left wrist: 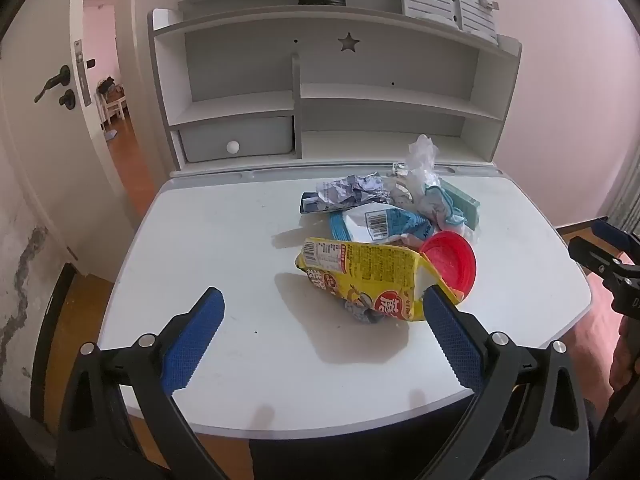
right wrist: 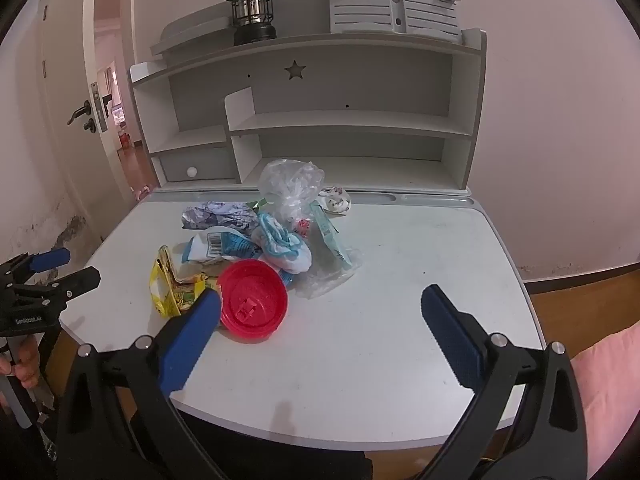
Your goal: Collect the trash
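A heap of trash lies on the white desk (left wrist: 224,248) (right wrist: 420,248). At its front are a yellow snack bag (left wrist: 372,280) (right wrist: 168,288) and a red plastic lid (left wrist: 452,258) (right wrist: 252,304). Behind them sit a white-and-blue wrapper with a barcode (left wrist: 380,222) (right wrist: 220,244), crumpled printed paper (left wrist: 352,192) (right wrist: 218,214) and a clear plastic bag (left wrist: 420,158) (right wrist: 290,184). My left gripper (left wrist: 324,302) hangs open above the desk's front, its right finger in front of the yellow bag. My right gripper (right wrist: 322,304) is open too, with the red lid beside its left finger.
A white-and-grey shelf unit (left wrist: 320,96) (right wrist: 340,120) stands at the desk's back, with a black lantern (right wrist: 252,10) on top and a small drawer (left wrist: 236,140). A door (left wrist: 44,120) stands open at the left. Wooden floor surrounds the desk.
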`<state>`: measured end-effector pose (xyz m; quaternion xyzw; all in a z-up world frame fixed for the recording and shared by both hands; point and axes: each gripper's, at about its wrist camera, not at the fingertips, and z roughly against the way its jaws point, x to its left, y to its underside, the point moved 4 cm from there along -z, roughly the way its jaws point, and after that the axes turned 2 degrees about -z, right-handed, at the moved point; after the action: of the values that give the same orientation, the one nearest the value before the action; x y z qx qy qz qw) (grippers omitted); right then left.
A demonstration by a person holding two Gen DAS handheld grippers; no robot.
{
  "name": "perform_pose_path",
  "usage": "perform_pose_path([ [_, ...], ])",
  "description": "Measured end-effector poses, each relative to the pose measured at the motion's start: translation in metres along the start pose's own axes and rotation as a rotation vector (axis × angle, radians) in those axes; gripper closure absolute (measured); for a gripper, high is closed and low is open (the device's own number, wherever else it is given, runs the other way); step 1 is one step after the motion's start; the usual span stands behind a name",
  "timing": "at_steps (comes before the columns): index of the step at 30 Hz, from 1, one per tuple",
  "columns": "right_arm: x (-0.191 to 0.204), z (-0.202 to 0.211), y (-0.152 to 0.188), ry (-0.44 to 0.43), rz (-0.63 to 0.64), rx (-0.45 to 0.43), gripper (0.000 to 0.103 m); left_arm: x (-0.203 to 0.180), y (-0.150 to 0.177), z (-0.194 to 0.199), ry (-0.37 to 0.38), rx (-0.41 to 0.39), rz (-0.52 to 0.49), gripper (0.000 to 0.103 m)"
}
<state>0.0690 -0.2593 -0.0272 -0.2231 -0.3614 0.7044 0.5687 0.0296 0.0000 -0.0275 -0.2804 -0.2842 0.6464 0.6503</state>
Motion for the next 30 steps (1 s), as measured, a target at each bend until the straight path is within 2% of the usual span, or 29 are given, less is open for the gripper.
perform_pose_path([
  [30, 0.000, -0.002, 0.000, 0.005, 0.004, 0.010, 0.006, -0.003, 0.007, -0.011, 0.000, 0.007, -0.005, 0.006],
])
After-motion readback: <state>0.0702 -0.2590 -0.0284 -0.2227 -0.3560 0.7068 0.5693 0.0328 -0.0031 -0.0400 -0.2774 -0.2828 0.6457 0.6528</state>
